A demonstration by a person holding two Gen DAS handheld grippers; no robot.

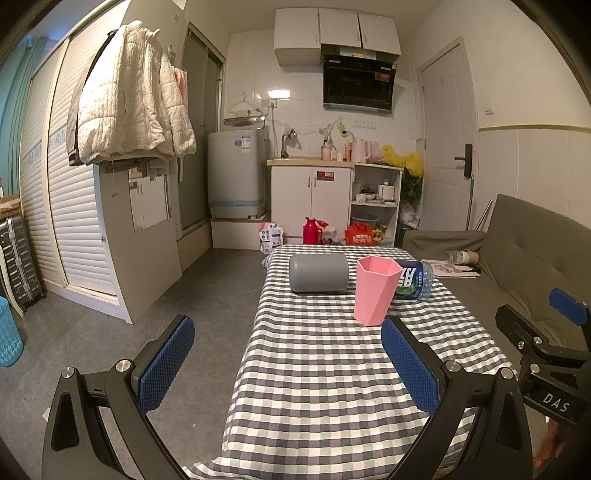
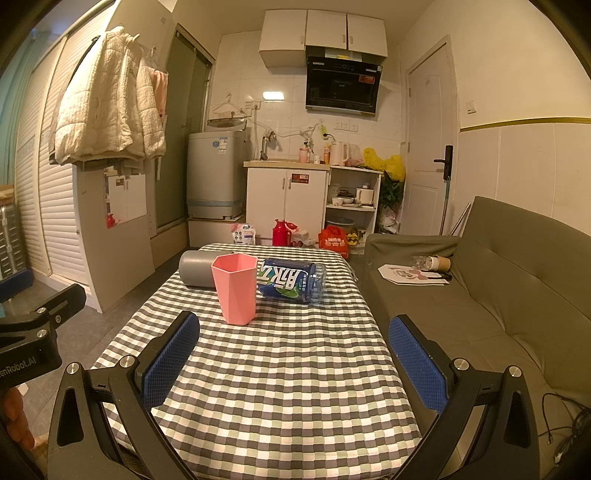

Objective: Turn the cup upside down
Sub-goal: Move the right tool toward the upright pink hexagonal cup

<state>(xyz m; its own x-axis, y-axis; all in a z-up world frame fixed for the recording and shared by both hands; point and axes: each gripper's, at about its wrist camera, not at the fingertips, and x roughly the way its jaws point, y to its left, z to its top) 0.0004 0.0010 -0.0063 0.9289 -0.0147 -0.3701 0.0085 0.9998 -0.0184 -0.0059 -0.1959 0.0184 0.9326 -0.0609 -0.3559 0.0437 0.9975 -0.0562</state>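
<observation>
Small warm-lit room: white tiled back wall [image 1: 251,74] with cabinets [image 1: 336,33], a washing machine [image 1: 236,173] left of the sink cabinet [image 1: 310,199], white door [image 1: 443,155] right, olive sofa [image 2: 517,280], grey floor [image 1: 207,295].

One pink cup [image 2: 235,290], one grey cylinder [image 2: 195,273], one bottle [image 2: 291,281].

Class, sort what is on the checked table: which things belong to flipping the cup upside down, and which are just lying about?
Belongs to the job:
pink cup, upright, mouth up
left gripper, open
right gripper, open

Just lying about:
grey cylinder, on its side
blue-labelled bottle, on its side
</observation>
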